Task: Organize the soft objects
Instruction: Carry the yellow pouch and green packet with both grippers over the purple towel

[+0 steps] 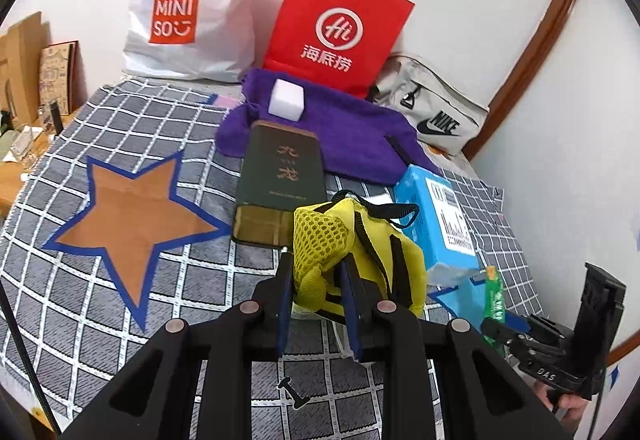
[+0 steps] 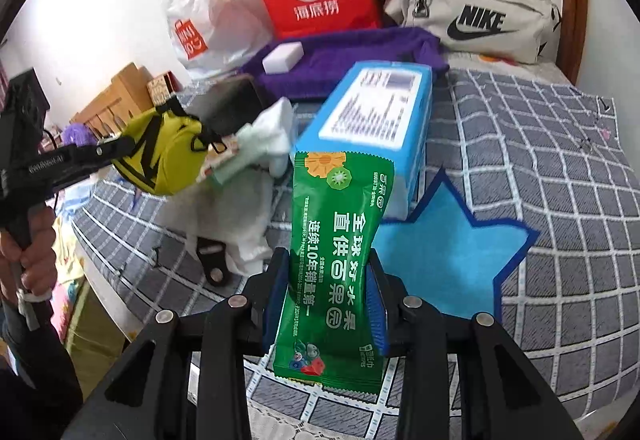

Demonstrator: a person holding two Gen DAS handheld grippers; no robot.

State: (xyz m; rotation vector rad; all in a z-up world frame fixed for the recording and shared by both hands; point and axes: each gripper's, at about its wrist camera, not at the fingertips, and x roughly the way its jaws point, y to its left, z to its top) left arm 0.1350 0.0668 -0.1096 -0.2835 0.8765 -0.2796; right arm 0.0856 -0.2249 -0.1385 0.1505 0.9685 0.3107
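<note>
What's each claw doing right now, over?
Left gripper shut on yellow pouch. Right gripper shut on green packet. Blue box just ahead.

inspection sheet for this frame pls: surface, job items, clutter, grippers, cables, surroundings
Surface: grey checked cloth with a brown star and a blue star.
Job's things: yellow pouch and green packet, both held; purple towel at the back.
Clutter: dark box, blue carton, white block.
Grippers: left hand-held gripper shut on yellow pouch; right hand-held gripper shut on green packet.
Cables: black cord at left edge.
Surroundings: red bag, white bag, grey bag against the wall.
</note>
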